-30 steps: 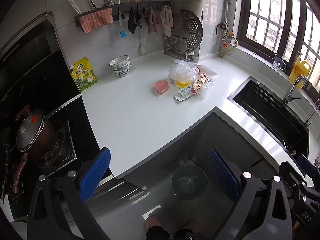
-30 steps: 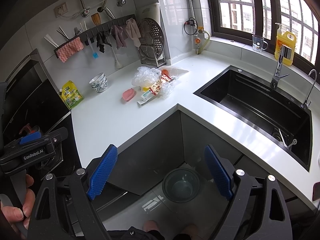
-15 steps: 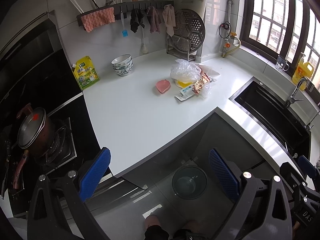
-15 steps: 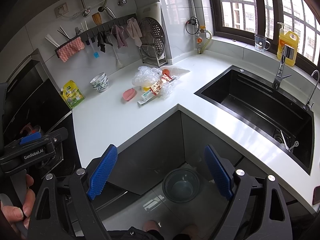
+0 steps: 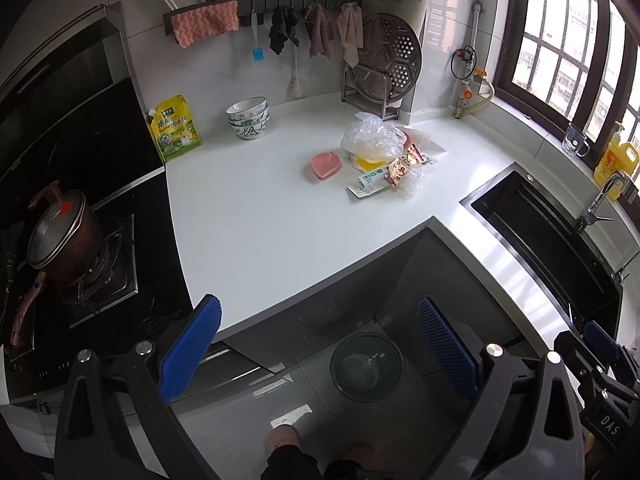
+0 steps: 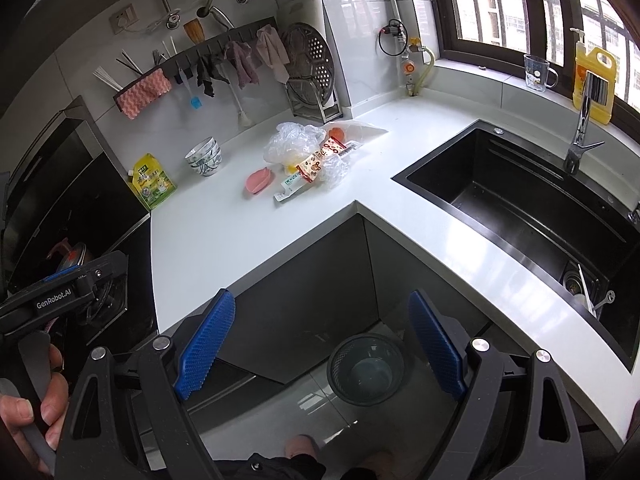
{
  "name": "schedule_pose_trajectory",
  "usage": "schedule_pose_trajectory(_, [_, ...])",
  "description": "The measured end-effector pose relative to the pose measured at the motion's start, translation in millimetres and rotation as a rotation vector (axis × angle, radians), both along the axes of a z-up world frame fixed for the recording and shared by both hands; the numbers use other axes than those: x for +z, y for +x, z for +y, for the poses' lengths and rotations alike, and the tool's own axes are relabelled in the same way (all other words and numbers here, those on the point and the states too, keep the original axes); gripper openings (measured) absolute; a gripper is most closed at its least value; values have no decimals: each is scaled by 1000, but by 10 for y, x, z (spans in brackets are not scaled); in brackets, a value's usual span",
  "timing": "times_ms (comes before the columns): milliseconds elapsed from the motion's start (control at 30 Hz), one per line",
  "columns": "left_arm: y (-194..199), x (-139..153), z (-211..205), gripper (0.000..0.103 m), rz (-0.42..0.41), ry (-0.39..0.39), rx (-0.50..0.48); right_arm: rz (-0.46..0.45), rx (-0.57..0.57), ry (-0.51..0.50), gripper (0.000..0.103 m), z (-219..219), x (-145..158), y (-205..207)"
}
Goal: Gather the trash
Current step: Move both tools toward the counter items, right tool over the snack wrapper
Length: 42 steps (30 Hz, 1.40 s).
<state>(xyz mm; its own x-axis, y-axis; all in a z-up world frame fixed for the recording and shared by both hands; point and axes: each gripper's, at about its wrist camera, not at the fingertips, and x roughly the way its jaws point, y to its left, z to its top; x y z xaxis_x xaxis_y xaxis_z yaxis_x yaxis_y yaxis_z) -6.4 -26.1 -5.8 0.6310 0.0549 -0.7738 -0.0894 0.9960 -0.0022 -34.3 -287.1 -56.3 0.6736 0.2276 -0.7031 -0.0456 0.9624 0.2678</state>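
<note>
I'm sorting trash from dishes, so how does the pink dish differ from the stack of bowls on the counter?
The pink dish is single, shallow and leaf-shaped; the stack of bowls is several deep round ones, nested. The dish is plain pink and lies next to the trash pile; the bowls are white with a dark pattern and stand near the wall. Both sit upright on the white counter.

Your left gripper (image 5: 318, 346) and right gripper (image 6: 320, 344): black angular frames, silver screw heads, ribbed blue pads (image 5: 191, 346). Your left unit's body carries white "GenRobot.AI" lettering; the right's shows "DAS". You wear dark clothing at the near edge.
</note>
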Motion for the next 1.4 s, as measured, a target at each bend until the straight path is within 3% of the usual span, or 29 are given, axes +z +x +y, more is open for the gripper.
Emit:
schedule_pose_trajectory(200, [171,-122,160,97,34,31,67,38,6,33,84,-89,-160,384])
schedule_pose_trajectory(333, [523,-231,368,97,49,1,90,37,-13,37,84,-35,-223,763])
schedule_pose_trajectory(667, [2079,-500,779,97,17,34,13,66,-113,-13,84,408,-330,2180])
schedule_pose_trajectory(833, [2886,-721,938,97,54,2,-35,79,-186,-22,84,510,-370,2887])
schedule_pose_trajectory(967, [3341,-933,947,97,88,8,-62,144,-221,-33,84,494,-564,3425])
schedule_pose_trajectory(1200, [3670,-1208,959,97,131,1,-85,243,-265,-33,84,423,-930,4073])
schedule_pose_trajectory(1400, [3851,-1404,915,97,156,-15,-114,312,-304,-6,84,384,-1200,4392])
